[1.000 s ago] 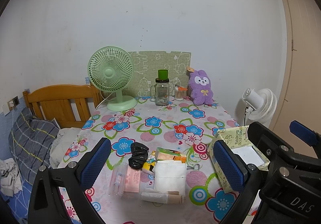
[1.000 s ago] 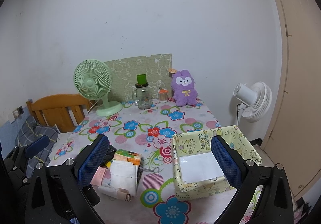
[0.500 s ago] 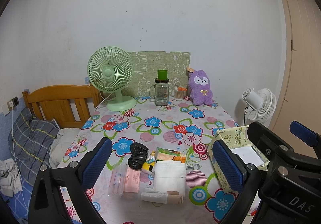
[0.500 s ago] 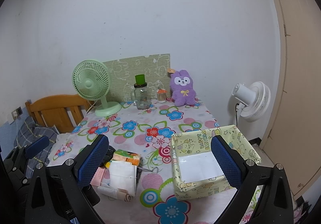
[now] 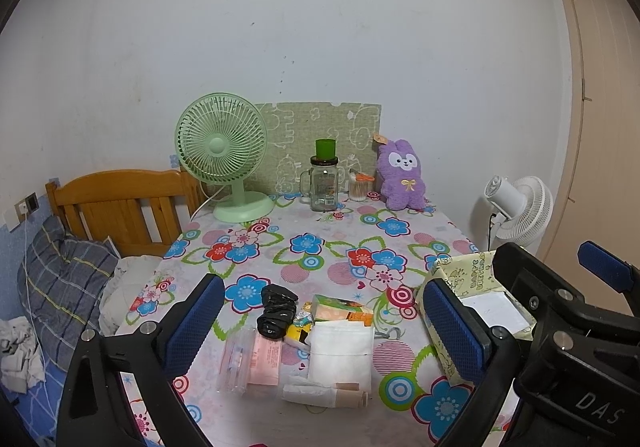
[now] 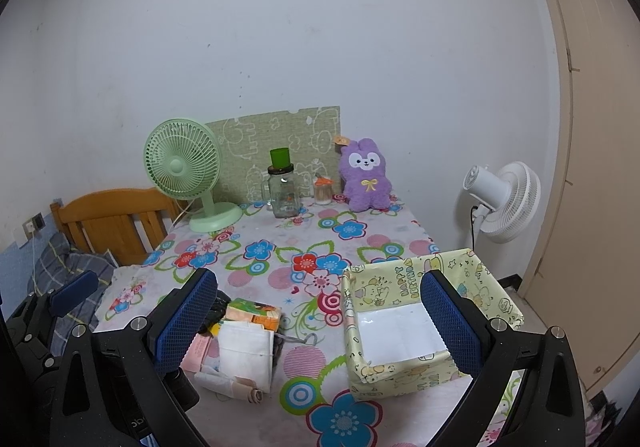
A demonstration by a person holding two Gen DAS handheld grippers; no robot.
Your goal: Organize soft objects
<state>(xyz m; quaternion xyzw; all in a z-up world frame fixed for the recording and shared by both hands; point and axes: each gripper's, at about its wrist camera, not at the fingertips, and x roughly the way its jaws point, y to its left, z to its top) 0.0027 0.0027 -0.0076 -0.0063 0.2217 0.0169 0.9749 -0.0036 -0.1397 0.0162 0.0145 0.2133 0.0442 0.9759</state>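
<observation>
Hovering spread and empty above the near edge of the flower-patterned desk (image 5: pixel 320 247): left gripper (image 5: pixel 320 331) over the heap of soft packets and white folded cloth (image 5: pixel 340 351), right gripper (image 6: pixel 318 323) beside the yellow paper-wrapped box (image 6: pixel 400 367)
</observation>
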